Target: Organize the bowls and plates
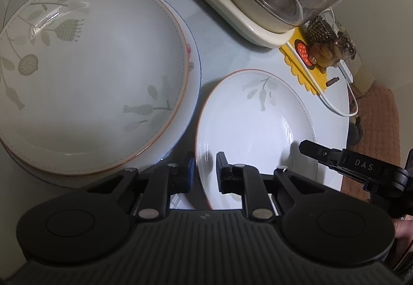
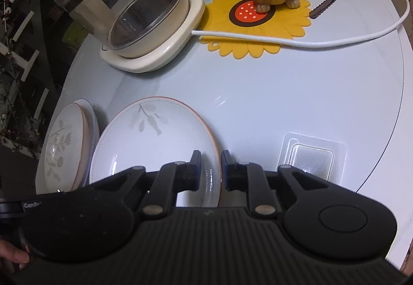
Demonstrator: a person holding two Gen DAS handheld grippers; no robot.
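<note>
Left tongs (image 1: pixel 205 172) and right tongs (image 2: pixel 211 170) each straddling opposite rims of the small leaf-patterned plate (image 1: pixel 258 124) without visibly pinching, plate on the bench (image 2: pixel 258 83), stacked plates (image 1: pixel 90 73) just left

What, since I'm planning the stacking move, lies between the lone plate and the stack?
Nothing visible. Only table shows in the narrow gap between the plate and the stack. The left tool and right tool each straddle the plate's rim.
</note>
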